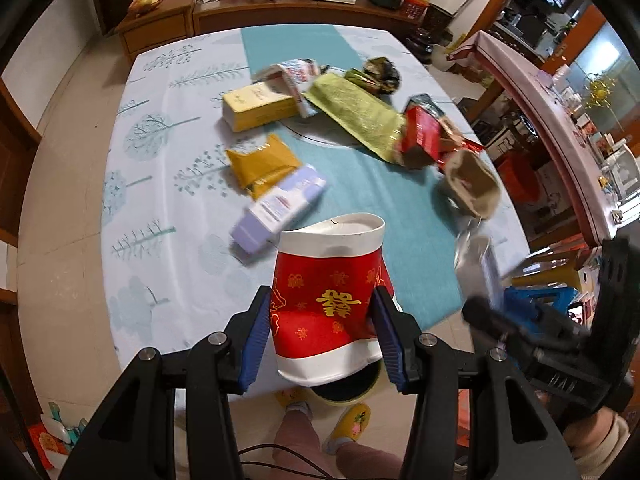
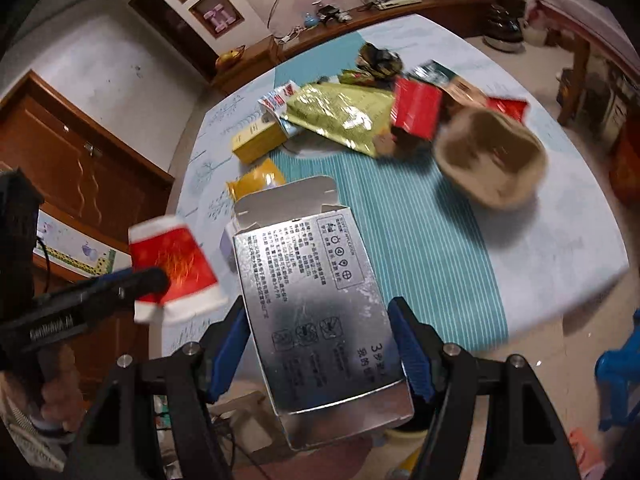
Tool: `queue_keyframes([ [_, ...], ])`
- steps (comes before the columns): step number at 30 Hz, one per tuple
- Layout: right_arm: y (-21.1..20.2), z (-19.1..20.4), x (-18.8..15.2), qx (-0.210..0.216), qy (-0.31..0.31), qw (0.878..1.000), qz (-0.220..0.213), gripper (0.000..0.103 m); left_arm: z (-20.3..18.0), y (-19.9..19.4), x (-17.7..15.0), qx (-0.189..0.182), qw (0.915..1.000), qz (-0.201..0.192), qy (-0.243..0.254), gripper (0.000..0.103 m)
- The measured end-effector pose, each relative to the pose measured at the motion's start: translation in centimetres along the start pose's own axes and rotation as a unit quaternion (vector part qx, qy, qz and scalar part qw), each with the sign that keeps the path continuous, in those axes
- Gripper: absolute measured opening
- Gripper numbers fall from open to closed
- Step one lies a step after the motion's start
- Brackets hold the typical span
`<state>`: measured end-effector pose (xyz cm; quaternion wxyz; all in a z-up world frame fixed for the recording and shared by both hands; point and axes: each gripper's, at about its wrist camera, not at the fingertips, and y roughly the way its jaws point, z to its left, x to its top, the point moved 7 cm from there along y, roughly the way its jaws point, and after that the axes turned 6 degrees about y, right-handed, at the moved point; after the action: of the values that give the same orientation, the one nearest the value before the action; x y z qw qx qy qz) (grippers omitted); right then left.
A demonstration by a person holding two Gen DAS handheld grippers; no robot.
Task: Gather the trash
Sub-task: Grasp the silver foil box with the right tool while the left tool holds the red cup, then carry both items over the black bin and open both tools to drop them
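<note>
far left on the table [image 1: 168, 128]: pale cloth with tree prints, a teal striped runner down the middle. then a yellow box [image 1: 258, 106] lying flat, a mustard pouch [image 1: 262, 162] nearer the edge, and a lilac carton [image 1: 280, 208] just beside and partly over that pouch. behind the yellow box, a red-and-white wrapper [image 1: 294, 76] touching it.

front and centre in the left wrist view: left hand-held gripper [image 1: 322, 334] pinching a red paper cup [image 1: 330, 304] with gold characters and white bands, blue pads pressed to both sides, cup squashed slightly, held off the table above a round bin [image 1: 344, 394] on the floor. yellow slippers visible below.

further right on the table: a long green foil bag [image 1: 356, 114], a dark crumpled wrapper [image 1: 380, 74] behind it, a red box [image 1: 422, 132] touching the bag's near end, and a brown pulp tray [image 1: 472, 186] near the right edge, blurred.

rightmost: right hand-held gripper [image 2: 320, 344] clamped on a silver carton [image 2: 316, 308], top flap open, printed side up, tilted and held in the air near the table's front edge. red paper cup [image 2: 174, 270] seen to its left in this view, blurred, in the other gripper.
</note>
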<state>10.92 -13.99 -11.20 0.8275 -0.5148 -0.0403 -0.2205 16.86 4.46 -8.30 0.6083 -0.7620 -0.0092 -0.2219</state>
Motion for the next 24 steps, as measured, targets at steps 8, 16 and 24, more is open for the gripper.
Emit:
queue_keyframes([
  [8, -2.4, -4.8, -6.7, 0.011, 0.033, 0.999, 0.024, 0.069, -7.3, 0.1, -5.9, -0.004, 0.9998, 0.018, 0.010, 0.048],
  [16, -4.7, -10.4, -12.3, 0.012, 0.060, 0.997, 0.041, 0.069, -12.5, 1.9, -12.3, -0.001, 0.9988, 0.048, 0.008, 0.048],
  [24, -3.4, -14.9, -16.8, 0.013, 0.109, 0.991, 0.070, 0.069, -15.2, 6.1, -17.0, 0.026, 0.9937, 0.100, 0.045, 0.048],
])
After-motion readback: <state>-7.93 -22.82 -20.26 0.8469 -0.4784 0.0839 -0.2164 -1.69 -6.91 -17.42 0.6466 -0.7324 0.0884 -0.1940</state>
